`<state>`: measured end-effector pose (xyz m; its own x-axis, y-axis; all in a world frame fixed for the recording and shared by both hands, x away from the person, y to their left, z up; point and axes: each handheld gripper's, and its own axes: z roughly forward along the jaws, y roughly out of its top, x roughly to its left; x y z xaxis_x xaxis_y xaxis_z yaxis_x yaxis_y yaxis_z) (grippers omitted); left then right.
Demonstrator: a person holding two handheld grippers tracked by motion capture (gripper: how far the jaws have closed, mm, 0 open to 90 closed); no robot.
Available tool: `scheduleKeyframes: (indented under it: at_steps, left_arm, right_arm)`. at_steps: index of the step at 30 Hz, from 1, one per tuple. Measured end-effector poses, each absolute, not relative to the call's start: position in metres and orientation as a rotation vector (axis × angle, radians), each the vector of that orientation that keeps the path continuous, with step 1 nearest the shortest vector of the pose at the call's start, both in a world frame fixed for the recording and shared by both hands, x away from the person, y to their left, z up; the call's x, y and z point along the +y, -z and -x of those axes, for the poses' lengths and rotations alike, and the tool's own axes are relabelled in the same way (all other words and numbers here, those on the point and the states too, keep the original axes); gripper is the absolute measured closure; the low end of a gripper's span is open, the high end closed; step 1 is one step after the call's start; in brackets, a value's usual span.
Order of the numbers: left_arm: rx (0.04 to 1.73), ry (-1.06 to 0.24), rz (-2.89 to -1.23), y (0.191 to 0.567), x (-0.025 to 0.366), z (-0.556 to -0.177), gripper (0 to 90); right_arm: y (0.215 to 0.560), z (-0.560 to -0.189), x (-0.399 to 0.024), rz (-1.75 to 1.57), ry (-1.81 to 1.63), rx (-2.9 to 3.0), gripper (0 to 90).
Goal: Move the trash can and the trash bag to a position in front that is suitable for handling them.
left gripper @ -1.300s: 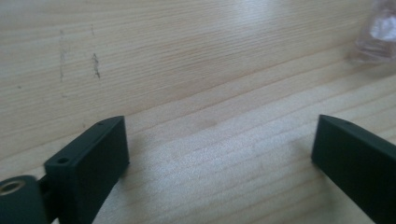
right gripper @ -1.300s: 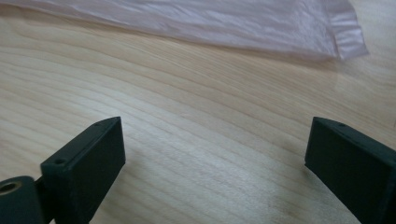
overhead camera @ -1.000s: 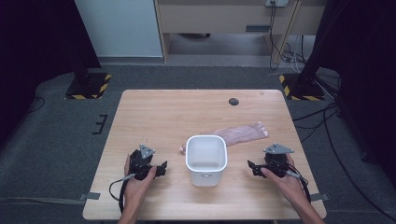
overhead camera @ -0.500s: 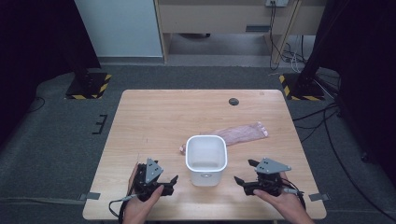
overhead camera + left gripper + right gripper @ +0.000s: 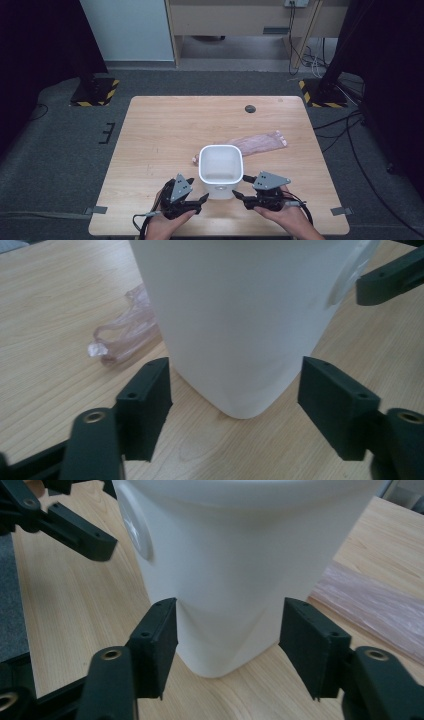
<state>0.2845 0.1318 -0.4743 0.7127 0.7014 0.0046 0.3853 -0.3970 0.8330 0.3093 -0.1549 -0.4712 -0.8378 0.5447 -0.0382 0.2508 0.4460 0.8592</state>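
Note:
A white square container [image 5: 221, 167] stands upright on the wooden table [image 5: 160, 130], near its front edge. My left gripper [image 5: 202, 199] sits at the container's front left corner and my right gripper [image 5: 240, 195] at its front right corner. In the left gripper view the container's lower corner [image 5: 240, 340] sits between the jaws of the left gripper [image 5: 235, 385]. In the right gripper view the other corner [image 5: 225, 580] sits between the jaws of the right gripper [image 5: 227, 625]. Both pairs of jaws have just been closing and stand close beside the walls, with no clear press. A crumpled pink plastic bag [image 5: 260, 143] lies behind the container.
A small dark round disc [image 5: 250, 108] lies near the table's far edge. Black-and-yellow striped floor bases [image 5: 95, 92] [image 5: 320, 92] stand beyond the far corners, with cables [image 5: 345, 135] on the floor to the right. The table's front edge is just under my hands.
Both hands have come inward from the container's sides to its front corners. Both pairs of jaws have narrowed around those corners.

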Motion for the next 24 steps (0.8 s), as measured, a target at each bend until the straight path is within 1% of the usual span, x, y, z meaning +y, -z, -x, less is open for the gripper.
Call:
scheduleKeyframes:
  at_steps: [1,2,4,5,10,12,24]
  left_arm:
    - [0.831,-0.452,-2.030,0.474,0.132,-0.285,33.3]
    - [0.828,-0.456,-2.020,0.474,0.132,-0.288,37.6]
    - [0.831,-0.449,-2.018,0.475,0.132,-0.290,40.1]
    - [0.857,-0.415,-2.021,0.477,0.130,-0.292,41.2]
    - [0.843,-0.428,-2.031,0.477,0.130,-0.297,42.5]
    - [0.860,-0.426,-2.010,0.477,0.132,-0.299,45.5]
    - [0.886,-0.441,-1.991,0.479,0.138,-0.308,49.3]
  right_arm:
    - [0.471,-0.309,-0.154,-0.681,-1.351,2.400,42.6]
    - [0.470,-0.310,-0.151,-0.668,-1.344,2.404,44.5]
    - [0.470,-0.310,-0.150,-0.657,-1.342,2.404,46.2]
    - [0.470,-0.312,-0.148,-0.652,-1.347,2.404,47.5]
    - [0.472,-0.317,-0.145,-0.655,-1.336,2.403,47.1]
    - [0.474,-0.322,-0.143,-0.665,-1.335,2.402,47.5]
    - [0.475,-0.335,-0.134,-0.696,-1.334,2.387,48.8]
